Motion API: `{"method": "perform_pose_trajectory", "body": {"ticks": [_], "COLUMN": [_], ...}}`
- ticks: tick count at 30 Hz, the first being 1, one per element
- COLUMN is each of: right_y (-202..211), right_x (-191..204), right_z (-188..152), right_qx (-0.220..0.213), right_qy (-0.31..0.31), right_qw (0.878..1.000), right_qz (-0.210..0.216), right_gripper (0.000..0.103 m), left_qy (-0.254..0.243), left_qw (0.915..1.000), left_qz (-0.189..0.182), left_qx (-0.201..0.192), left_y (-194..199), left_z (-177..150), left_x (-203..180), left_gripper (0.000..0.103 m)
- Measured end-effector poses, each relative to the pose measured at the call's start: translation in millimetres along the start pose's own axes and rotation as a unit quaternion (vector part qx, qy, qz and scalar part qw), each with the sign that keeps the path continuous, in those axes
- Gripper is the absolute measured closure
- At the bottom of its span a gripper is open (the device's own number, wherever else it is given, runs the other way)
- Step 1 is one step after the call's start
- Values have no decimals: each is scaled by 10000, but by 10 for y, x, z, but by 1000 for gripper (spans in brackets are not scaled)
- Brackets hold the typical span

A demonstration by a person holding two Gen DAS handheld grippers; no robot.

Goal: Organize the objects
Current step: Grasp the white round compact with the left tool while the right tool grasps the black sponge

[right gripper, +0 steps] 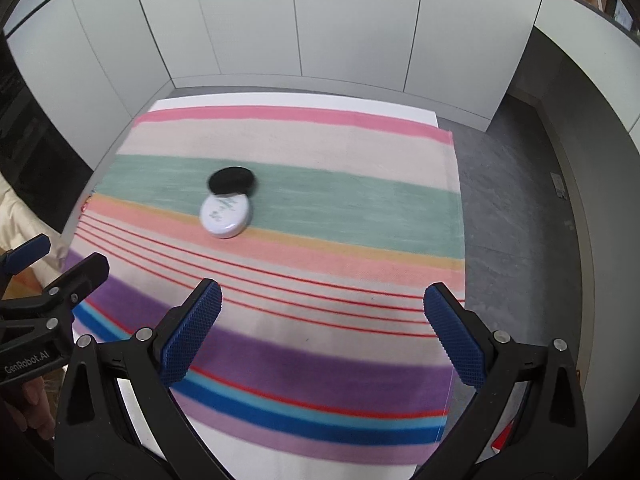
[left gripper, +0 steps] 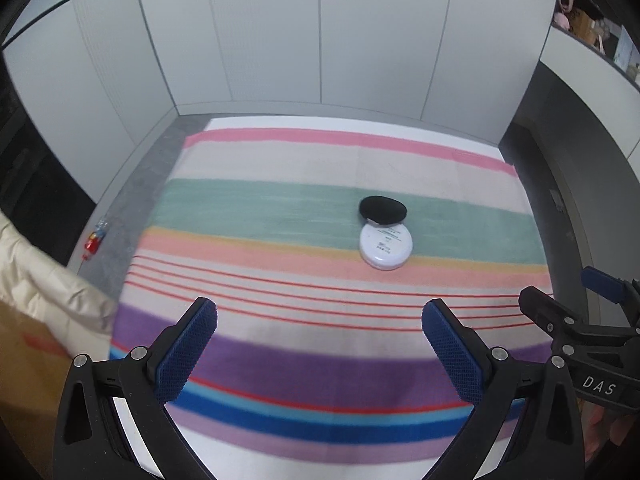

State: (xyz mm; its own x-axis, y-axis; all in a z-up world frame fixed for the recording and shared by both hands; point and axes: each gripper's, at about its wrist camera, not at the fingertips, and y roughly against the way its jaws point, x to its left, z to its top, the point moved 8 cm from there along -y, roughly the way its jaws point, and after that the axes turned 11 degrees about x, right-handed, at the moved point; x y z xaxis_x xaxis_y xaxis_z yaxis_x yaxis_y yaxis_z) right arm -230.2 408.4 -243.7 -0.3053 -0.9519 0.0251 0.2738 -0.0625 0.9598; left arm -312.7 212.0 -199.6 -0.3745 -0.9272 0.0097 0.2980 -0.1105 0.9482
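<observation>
A round white compact case [left gripper: 385, 247] [right gripper: 226, 214] lies on the striped cloth [left gripper: 280, 208] [right gripper: 360, 208], with a black round puff [left gripper: 382, 210] [right gripper: 232, 180] resting partly on its far edge. My left gripper [left gripper: 319, 312] hangs open above the cloth's near stripes, well short of the case. My right gripper [right gripper: 322, 298] is open too, with the case ahead and to its left. Each gripper appears at the side of the other's view: the right gripper [left gripper: 560, 300] and the left gripper [right gripper: 60, 258]. Nothing sits between either pair of fingers.
The cloth covers a white table [left gripper: 240, 122] standing on grey floor [right gripper: 512, 208] before white wall panels. A small red object [left gripper: 93, 242] lies on the floor at left. A cream sleeve [left gripper: 44, 292] is at the left edge. Shelves [left gripper: 592, 28] with clutter are at upper right.
</observation>
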Motion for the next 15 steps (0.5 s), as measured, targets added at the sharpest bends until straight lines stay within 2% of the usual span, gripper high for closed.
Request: {"method": "perform_pose_trajectory", "body": {"ticks": [4,6,15], "right_y": [-165,-263,-563], "right_x": [-4,-32,-216], "right_z": [70,108,305], "right_qx": [1,31,59], "right_qy": [82,118,274], "right_qw": [9999,9998,9991], "right_qz": [-61,-124,-307], "right_gripper": [1,4,5], "left_qy": [-82,-105,-257], "left_qw": [10000,9999,9994], "left_qz": [-32,-40,-155], "left_qx": [46,64,144], "left_y": [-245,-377,-882], "left_z": [98,157,371], "left_x": [-109,-151,-445], "left_gripper": [0,0,1]}}
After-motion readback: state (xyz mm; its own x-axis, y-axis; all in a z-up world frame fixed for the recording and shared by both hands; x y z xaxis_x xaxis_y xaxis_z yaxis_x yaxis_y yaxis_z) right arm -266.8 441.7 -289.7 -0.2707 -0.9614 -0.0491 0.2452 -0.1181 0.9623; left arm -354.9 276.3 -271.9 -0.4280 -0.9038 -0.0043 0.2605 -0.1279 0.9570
